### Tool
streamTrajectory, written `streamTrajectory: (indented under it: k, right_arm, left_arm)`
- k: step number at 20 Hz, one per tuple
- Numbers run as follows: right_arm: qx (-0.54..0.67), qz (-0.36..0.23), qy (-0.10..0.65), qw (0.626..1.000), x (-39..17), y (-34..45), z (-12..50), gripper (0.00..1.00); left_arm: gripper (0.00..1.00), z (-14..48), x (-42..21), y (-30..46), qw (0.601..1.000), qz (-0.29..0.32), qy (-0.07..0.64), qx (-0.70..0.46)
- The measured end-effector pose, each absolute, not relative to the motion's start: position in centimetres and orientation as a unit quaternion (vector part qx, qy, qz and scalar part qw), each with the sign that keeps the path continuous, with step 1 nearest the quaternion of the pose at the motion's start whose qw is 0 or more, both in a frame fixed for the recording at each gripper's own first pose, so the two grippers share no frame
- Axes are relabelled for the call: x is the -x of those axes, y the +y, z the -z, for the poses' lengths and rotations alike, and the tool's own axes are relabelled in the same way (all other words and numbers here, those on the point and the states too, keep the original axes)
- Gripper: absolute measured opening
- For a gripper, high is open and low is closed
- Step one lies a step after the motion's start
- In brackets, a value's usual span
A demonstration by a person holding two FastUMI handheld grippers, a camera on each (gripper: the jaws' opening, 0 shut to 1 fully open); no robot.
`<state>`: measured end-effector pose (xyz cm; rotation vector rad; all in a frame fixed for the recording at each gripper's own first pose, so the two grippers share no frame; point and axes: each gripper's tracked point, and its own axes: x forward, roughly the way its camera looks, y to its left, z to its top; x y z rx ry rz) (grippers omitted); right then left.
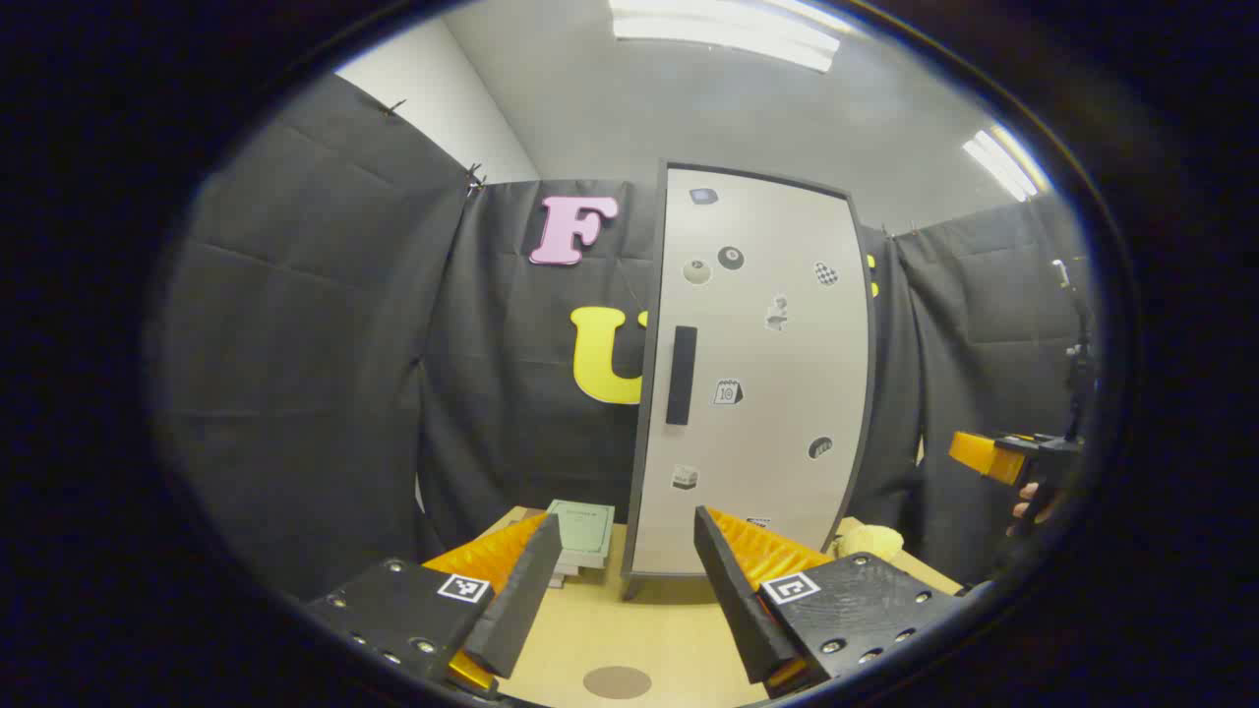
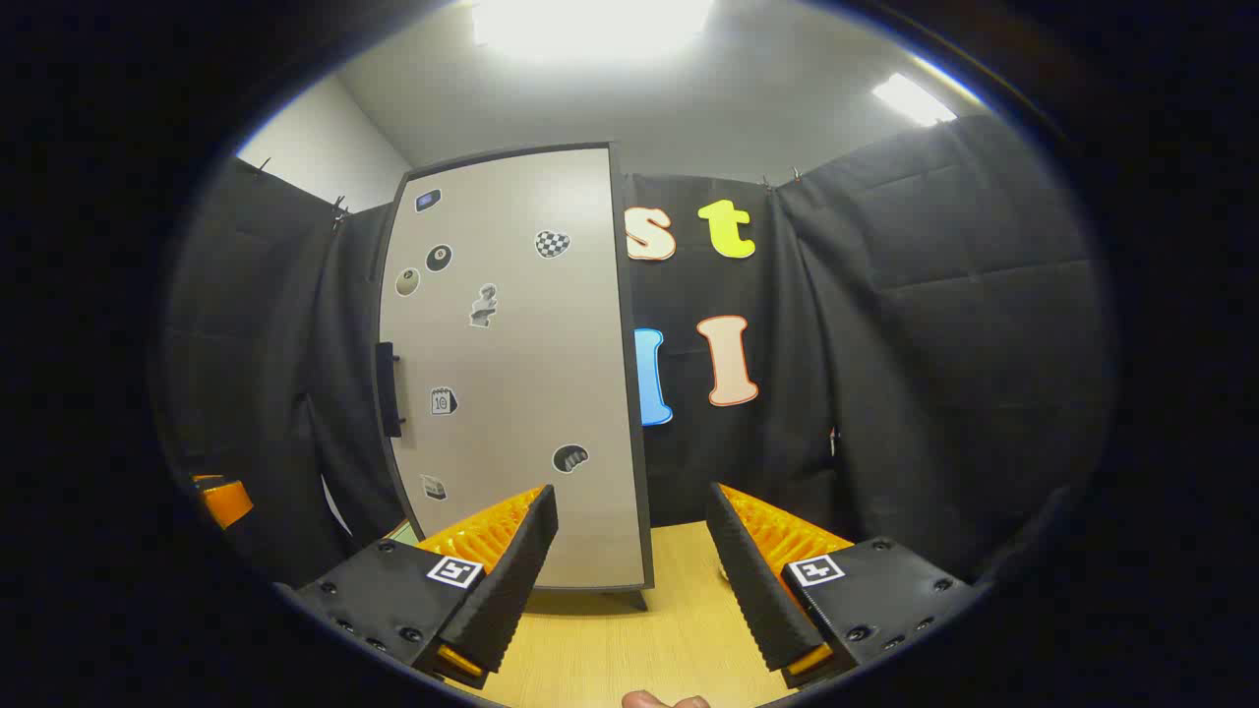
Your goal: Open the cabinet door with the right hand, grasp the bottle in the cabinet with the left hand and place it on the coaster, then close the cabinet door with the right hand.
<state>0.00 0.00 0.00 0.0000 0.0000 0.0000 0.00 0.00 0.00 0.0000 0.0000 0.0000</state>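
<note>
Nothing is done yet: the cabinet door [image 1: 757, 374] is closed, so the bottle behind it is hidden, the coaster [image 1: 617, 681] lies bare on the worktop [image 1: 649, 629], and my left tool [image 1: 618, 580] and right tool [image 2: 629, 565] hang released, apart from the handle [image 1: 681, 375]

Right gripper [image 2: 629, 580] fingers spread apart, empty, over the table [image 2: 629, 639]. Cabinet door [image 2: 511, 374] closed, stickers on it, handle [image 2: 388, 389] at the door's left edge. Left gripper [image 2: 221, 499] left of the door.
</note>
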Motion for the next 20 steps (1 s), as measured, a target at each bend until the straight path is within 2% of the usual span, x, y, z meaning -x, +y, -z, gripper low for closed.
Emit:
streamTrajectory:
  k: [3, 4, 5, 6, 7, 8, 10, 11, 13, 14, 15, 16, 17, 18, 19, 20]
  right_arm:
    - [-0.006, -0.012, -0.003, 1.000, -0.8, 0.4, -0.6, 0.93]
    - [-0.006, -0.018, -0.004, 1.000, -1.1, 0.6, -0.8, 0.97]
    - [-0.004, -0.024, -0.003, 1.000, -1.4, 0.7, -0.8, 0.93]
    - [0.001, -0.030, 0.000, 1.000, -1.8, 0.7, -0.8, 0.93]
    - [0.006, -0.038, 0.002, 0.999, -2.1, 0.7, -0.9, 0.97]
    - [0.009, -0.043, 0.003, 0.999, -2.5, 0.4, -1.1, 0.93]
    - [0.008, -0.053, 0.004, 0.999, -3.2, -0.1, -1.5, 0.97]
    - [0.003, -0.060, 0.000, 0.998, -3.6, -0.2, -1.9, 0.97]
    - [-0.005, -0.072, -0.009, 0.997, -4.6, -0.5, -2.2, 0.97]
    - [-0.008, -0.081, -0.007, 0.997, -5.1, -0.5, -2.1, 0.93]
    - [-0.012, -0.093, -0.003, 0.996, -5.6, -0.3, -1.9, 0.97]
    - [-0.012, -0.104, 0.002, 0.995, -6.0, -0.2, -1.8, 0.93]
    - [-0.010, -0.114, 0.006, 0.993, -6.3, -0.3, -1.5, 0.93]
    - [-0.007, -0.123, 0.005, 0.992, -6.6, -0.3, -1.5, 0.93]
    - [-0.005, -0.127, 0.008, 0.992, -6.8, -0.4, -1.3, 0.97]
    - [-0.002, -0.132, 0.014, 0.991, -7.0, -0.3, -1.0, 0.92]
  left_arm:
    - [0.84, -0.3, -0.1, -0.3, 1.000, -0.011, 0.002, 0.006]
    - [0.82, -0.6, -0.1, -0.5, 1.000, -0.016, 0.000, 0.006]
    - [0.82, -0.9, -0.1, -0.7, 1.000, -0.022, -0.002, 0.005]
    - [0.84, -1.1, -0.1, -1.0, 1.000, -0.029, -0.003, 0.004]
    - [0.82, -1.2, -0.2, -1.3, 0.999, -0.036, -0.002, 0.003]
    - [0.82, -1.4, -0.2, -1.7, 0.999, -0.043, 0.000, 0.003]
    - [0.82, -1.8, -0.3, -2.8, 0.999, -0.052, 0.007, 0.007]
    - [0.84, -2.2, -0.4, -3.5, 0.999, -0.053, 0.005, 0.009]
    - [0.83, -2.8, -0.4, -4.1, 0.998, -0.064, -0.001, 0.005]
    - [0.82, -2.9, -0.4, -4.1, 0.997, -0.075, 0.001, 0.000]
    - [0.82, -3.0, -0.5, -4.3, 0.996, -0.085, 0.001, -0.004]
    - [0.82, -3.1, -0.6, -4.5, 0.996, -0.094, 0.001, -0.004]
    - [0.84, -3.1, -0.6, -4.7, 0.995, -0.101, 0.002, -0.003]
    - [0.82, -3.2, -0.7, -4.8, 0.994, -0.108, 0.003, -0.002]
    - [0.87, -3.2, -0.8, -4.7, 0.994, -0.114, 0.005, 0.002]
    - [0.84, -3.5, -0.9, -4.8, 0.994, -0.111, 0.000, 0.008]
